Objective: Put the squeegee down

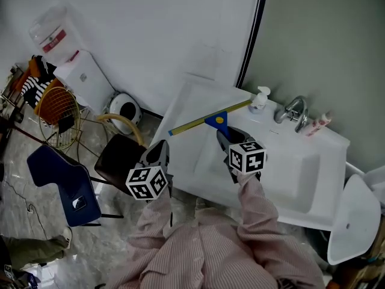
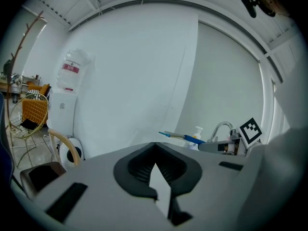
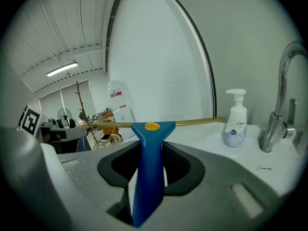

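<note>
Squeegee (image 1: pixel 207 121) is clamped by its blue handle in my right gripper (image 1: pixel 226 142), with the blade crosswise over the back of the sink (image 1: pixel 185 104) and apparently not yet down. My left gripper (image 1: pixel 159 154) hangs by the sink's near edge, jaws together on nothing. As I lower, the blade's far tip could knock over the nearby soap bottle (image 1: pixel 259 100). If I release on a sloping rim, it may slide into the basin. The faucet (image 1: pixel 293 109) stands just beyond.

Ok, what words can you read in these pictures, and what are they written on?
"Dove": on the white pump bottle.
Red label on the water jug: too blurred to read.
Print on the small tube: too small to read.
Nothing else can be read.
</note>
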Available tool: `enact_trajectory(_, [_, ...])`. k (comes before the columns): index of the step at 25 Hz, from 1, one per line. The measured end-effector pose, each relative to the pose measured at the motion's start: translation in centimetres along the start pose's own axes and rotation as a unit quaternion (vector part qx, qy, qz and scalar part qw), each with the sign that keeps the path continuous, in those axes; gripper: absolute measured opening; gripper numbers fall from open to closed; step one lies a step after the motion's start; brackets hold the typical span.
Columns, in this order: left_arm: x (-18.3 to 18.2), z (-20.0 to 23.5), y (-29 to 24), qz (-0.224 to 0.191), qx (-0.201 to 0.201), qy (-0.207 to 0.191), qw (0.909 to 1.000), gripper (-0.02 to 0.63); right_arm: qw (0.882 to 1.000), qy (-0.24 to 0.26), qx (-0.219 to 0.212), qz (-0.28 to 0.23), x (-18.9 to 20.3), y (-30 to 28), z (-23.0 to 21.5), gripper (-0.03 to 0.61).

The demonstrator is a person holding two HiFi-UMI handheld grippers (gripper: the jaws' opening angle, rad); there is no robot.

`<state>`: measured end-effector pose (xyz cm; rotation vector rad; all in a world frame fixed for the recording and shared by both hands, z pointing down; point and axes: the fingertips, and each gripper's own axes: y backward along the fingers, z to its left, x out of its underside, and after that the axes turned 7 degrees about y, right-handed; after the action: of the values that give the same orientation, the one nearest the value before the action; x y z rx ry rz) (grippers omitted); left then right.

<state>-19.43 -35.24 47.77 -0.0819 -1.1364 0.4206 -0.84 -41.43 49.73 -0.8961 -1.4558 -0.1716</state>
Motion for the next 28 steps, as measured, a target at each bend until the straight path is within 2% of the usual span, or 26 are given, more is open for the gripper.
enact_trajectory(9, [1.5, 1.8, -3.1, 0.043, -0.005, 0.013, 0.999, 0.002, 0.999, -0.007, 0.013, 0.052, 1.6, -5.7, -2.0, 0.137])
enact_trajectory(18, [3.0, 3.0, -7.3, 0.1, 0.02, 0.021, 0.9945, 0.002, 0.993, -0.012, 0.044, 0.111, 4.3, -10.3, -3.7, 0.137])
enact_trajectory(28, [4.7, 3.5, -9.9, 0.141, 0.037, 0.031, 0.9889, 0.002, 0.983, 0.027, 0.083, 0.163, 6.5, -12.6, -4.1, 0.137])
